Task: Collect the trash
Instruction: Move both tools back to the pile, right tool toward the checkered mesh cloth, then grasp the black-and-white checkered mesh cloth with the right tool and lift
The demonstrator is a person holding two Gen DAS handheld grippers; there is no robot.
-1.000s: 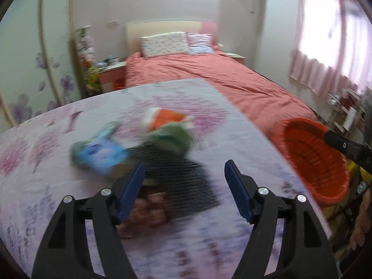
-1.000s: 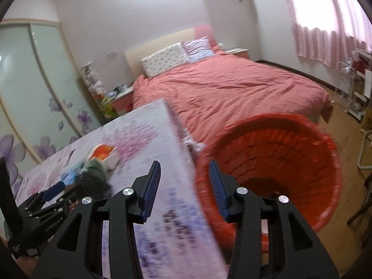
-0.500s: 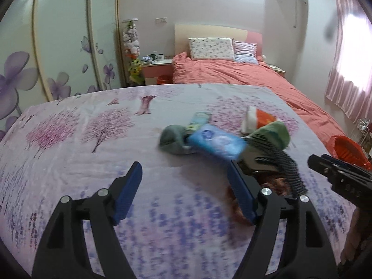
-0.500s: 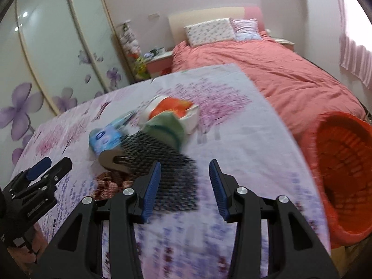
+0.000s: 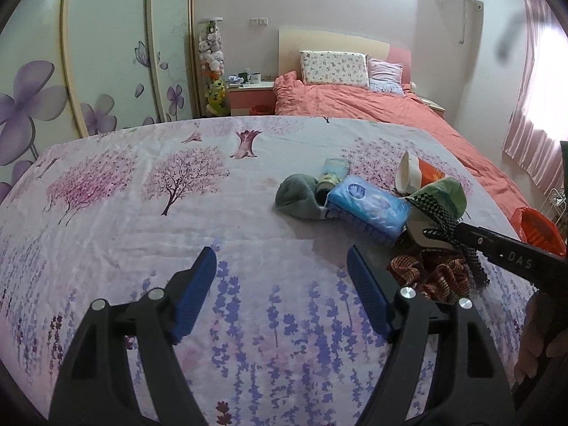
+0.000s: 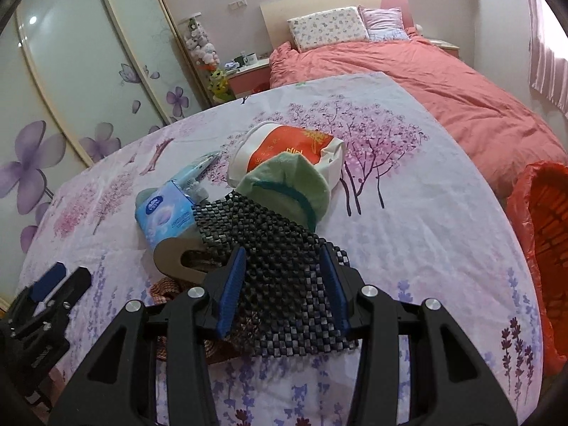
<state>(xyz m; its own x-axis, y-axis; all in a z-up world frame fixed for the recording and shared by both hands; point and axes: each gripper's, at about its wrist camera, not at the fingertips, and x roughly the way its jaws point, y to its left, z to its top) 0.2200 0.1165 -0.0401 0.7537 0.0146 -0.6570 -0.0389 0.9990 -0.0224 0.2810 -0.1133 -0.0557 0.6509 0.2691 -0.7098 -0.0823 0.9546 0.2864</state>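
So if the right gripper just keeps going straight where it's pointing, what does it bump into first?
Probably the black woven mat. The right gripper has its open jaws just over the mat, pointing down at it. Exact depth is hard to judge.

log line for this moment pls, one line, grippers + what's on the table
left gripper: open, empty, over tablecloth | right gripper: open, above black mesh mat | pile: tissue pack, green cloth | orange basket: off table edge

A home bedroom: a bed [image 5: 372, 103] with a coral duvet and pillows [image 5: 333, 67] sits upper centre, sliding wardrobe doors [image 5: 88, 71] with purple flowers at left, pink curtains [image 5: 539, 106] at the right edge.
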